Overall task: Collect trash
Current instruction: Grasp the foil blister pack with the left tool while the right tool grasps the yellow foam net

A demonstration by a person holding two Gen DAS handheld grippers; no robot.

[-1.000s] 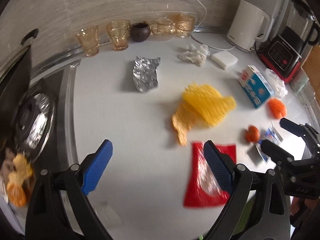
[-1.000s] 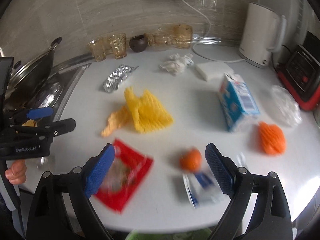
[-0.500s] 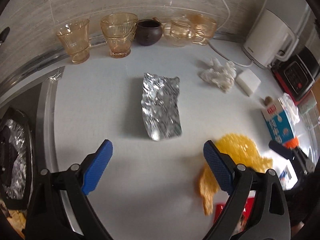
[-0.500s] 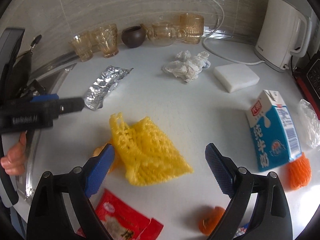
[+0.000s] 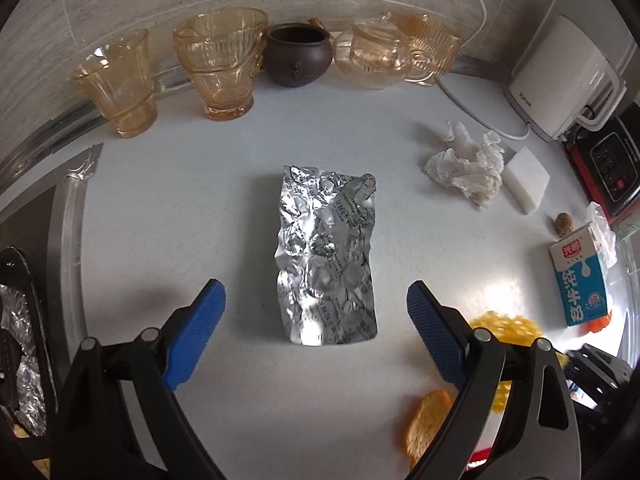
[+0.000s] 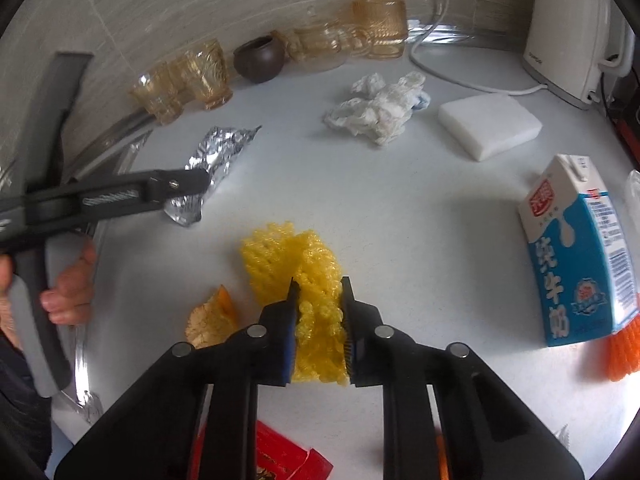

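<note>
In the left wrist view, the left gripper (image 5: pixel 316 306) hangs with its blue-padded jaws spread wide on either side of the crumpled silver foil wrapper (image 5: pixel 326 256), which lies flat on the white tabletop (image 5: pixel 200 200); in the right wrist view, the right gripper (image 6: pixel 320 300) has just clamped onto the yellow foam fruit net (image 6: pixel 296 258), beside an orange peel scrap (image 6: pixel 212 316)
</note>
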